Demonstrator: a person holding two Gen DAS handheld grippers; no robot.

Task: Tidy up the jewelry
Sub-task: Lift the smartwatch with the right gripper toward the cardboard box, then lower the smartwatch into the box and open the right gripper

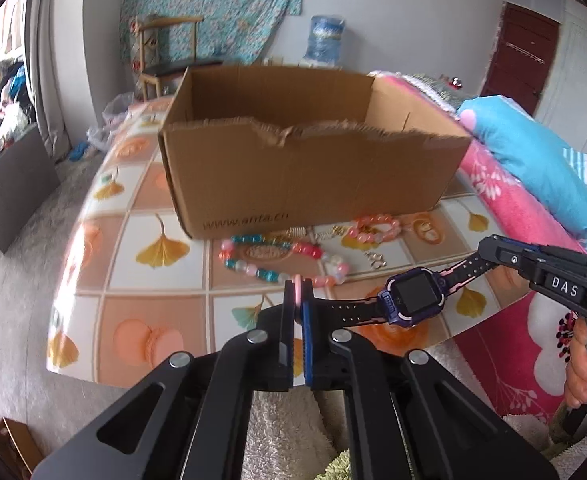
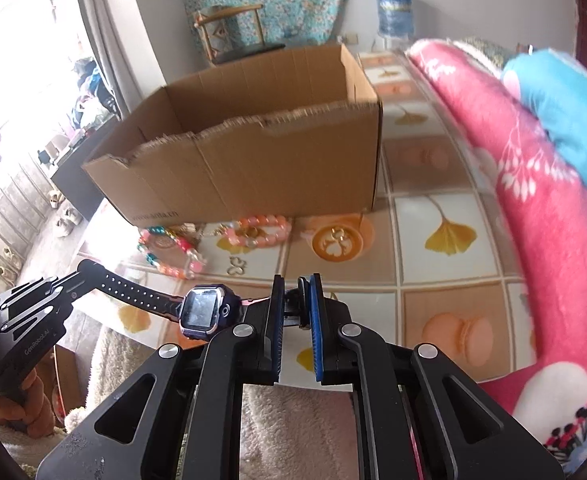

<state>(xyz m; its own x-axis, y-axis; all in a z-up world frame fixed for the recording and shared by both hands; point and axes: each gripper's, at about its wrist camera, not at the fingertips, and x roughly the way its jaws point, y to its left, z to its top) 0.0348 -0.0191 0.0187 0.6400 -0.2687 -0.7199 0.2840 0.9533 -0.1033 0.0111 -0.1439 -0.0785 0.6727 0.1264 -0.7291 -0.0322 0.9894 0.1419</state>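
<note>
A purple child's smartwatch [image 1: 413, 294] with a black and pink strap hangs between my two grippers above the patterned mat. My left gripper [image 1: 299, 292] is shut on one strap end. My right gripper [image 2: 296, 294] is shut on the other strap end; it also shows in the left wrist view [image 1: 489, 248]. The watch shows in the right wrist view [image 2: 203, 312] too, with my left gripper [image 2: 83, 270] beyond it. A beaded necklace [image 1: 277, 258] and a pink bead bracelet [image 1: 373, 228] lie on the mat in front of an open cardboard box [image 1: 305, 148].
Small gold pieces [image 1: 375, 259] lie near the beads. The mat [image 1: 153, 248] has ginkgo and macaron prints. A pink blanket [image 2: 533, 200] and blue pillow [image 1: 533, 156] lie at the right. A chair [image 1: 165, 52] and water jug [image 1: 325, 38] stand behind.
</note>
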